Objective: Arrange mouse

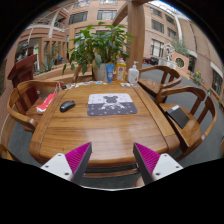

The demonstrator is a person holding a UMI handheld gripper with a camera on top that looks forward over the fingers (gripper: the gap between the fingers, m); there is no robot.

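Released gripper hovers empty above a wooden desk. A black mouse lies at eleven o'clock, left of a mousepad.

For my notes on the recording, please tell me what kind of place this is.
Probably an outdoor courtyard or patio: a wooden table with wooden chairs, a potted plant, and brick buildings behind.
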